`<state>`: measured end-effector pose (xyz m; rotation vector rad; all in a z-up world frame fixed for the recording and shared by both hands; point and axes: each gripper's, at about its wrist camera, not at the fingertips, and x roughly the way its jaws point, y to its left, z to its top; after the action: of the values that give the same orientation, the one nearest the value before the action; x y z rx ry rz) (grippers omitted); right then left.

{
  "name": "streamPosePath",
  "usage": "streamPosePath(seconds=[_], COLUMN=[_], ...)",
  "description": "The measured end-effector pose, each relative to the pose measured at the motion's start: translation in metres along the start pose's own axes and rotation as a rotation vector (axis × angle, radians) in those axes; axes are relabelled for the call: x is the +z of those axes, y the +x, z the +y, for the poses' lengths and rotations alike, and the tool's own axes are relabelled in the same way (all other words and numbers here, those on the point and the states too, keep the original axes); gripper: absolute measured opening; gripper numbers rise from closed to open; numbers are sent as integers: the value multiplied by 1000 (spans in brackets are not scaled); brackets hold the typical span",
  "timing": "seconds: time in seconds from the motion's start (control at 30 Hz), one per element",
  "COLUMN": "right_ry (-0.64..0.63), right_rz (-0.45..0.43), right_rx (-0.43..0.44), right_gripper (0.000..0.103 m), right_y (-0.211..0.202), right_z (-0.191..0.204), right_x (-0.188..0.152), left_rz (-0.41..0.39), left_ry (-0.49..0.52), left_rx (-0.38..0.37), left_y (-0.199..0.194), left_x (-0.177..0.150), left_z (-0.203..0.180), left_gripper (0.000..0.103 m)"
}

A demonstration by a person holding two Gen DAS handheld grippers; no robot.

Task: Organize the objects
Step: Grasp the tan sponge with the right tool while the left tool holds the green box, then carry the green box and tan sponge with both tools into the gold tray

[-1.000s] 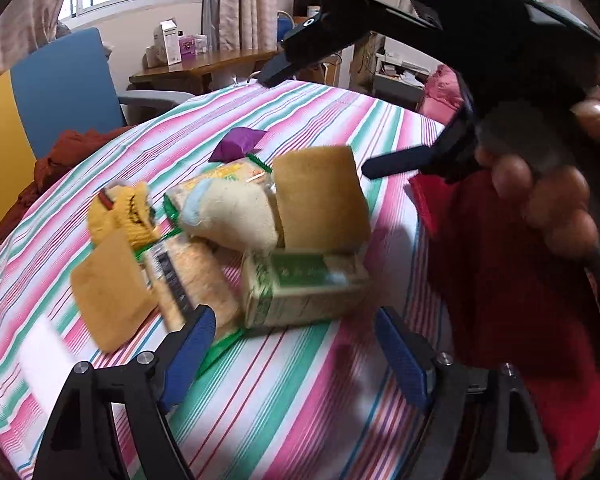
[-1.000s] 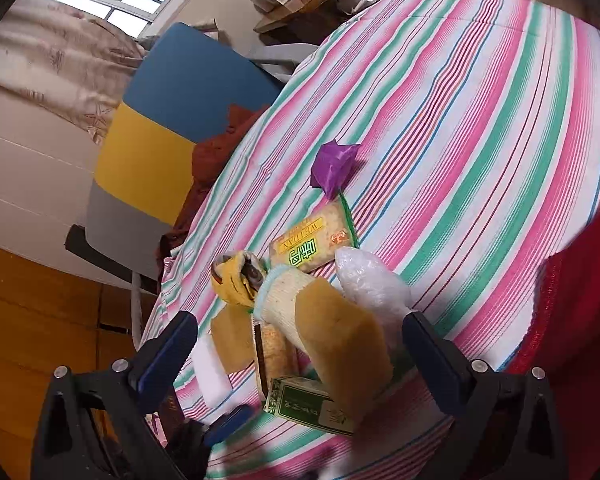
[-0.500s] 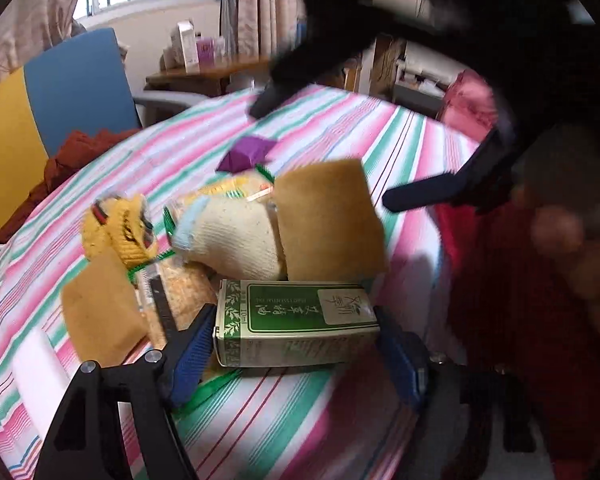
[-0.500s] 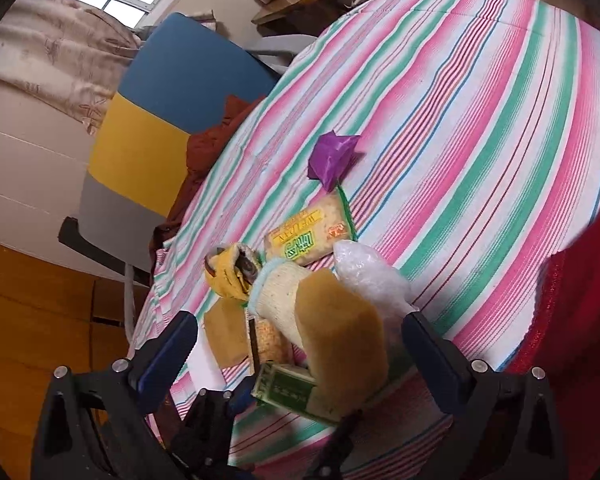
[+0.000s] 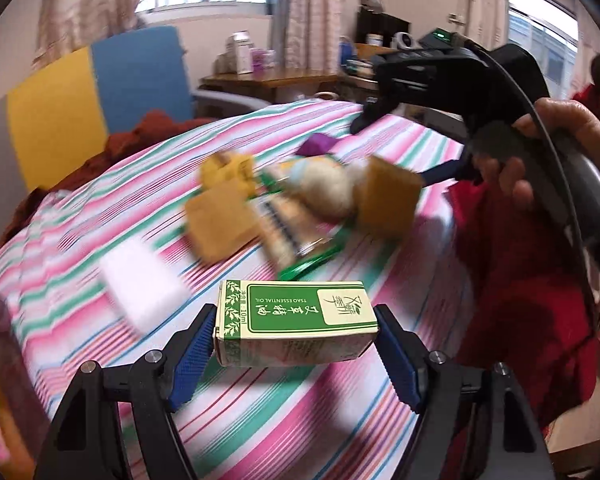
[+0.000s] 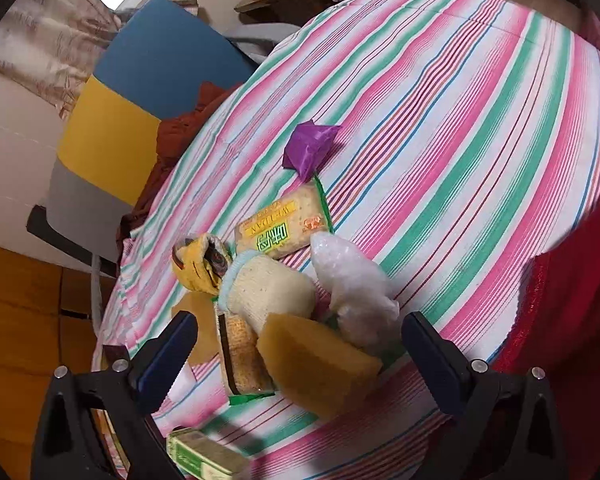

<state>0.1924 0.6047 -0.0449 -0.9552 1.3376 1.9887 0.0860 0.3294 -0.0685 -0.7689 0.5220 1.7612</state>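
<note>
A green and cream essential-oil box hangs above the striped tablecloth, with my left gripper shut on its two ends. The same box shows at the bottom of the right wrist view. My right gripper is open and hovers over a pile. In that pile are a yellow sponge, a cream knitted pouch, a white plastic bag and a cracker packet. Nothing touches its pads.
Further back lie a second cracker packet, a purple wrapper and a yellow plush toy. A white block and a flat brown sponge sit left of the pile. A red sleeve is at the right, and a blue and yellow chair stands beyond the table.
My left gripper closed on the green box, lifted it off the cloth and drew it back from the pile. The right gripper has stayed over the pile.
</note>
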Motion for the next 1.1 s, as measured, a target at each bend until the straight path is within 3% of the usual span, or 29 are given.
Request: streamPosePath(seconds=[0.2,0.3,0.4,0.43,0.47,0.57,0.8,0.97,1.1], right_ry=[-51,-56,-81,-92,-101,-146,-250,-289,-353], right_rz=[86,112,118,131,148,159,164,170,120], right_rx=[-86,-144,-192,-207,-215,-243,-148,-76,-48], right_gripper=[101,96,80,67,60,58,58,58,58], right_y=[15,19,21,24,26,26,8,10,1], right_z=[8,7,10,11,12,17,34,46,67], right_x=[-1,-4,-8,-10,-12,-14,-38,-59,-71], left_rz=[51,81,74,71,68,69,58,3,-55], left_ry=[-80,-153,-151,-154,-155,-159,-171,-166,-167], left_rx=[58,20,27,27,26,28,19,26,49], left_y=[6,15,13,13,12,11,2,-22,-51], left_x=[-21,-33,-34,-35,-35,-36,-37,-32,-27], left_z=[25,37,40,41,42,43,44,42,43], left_gripper=[78,77,77,77,77,77,77,77,77])
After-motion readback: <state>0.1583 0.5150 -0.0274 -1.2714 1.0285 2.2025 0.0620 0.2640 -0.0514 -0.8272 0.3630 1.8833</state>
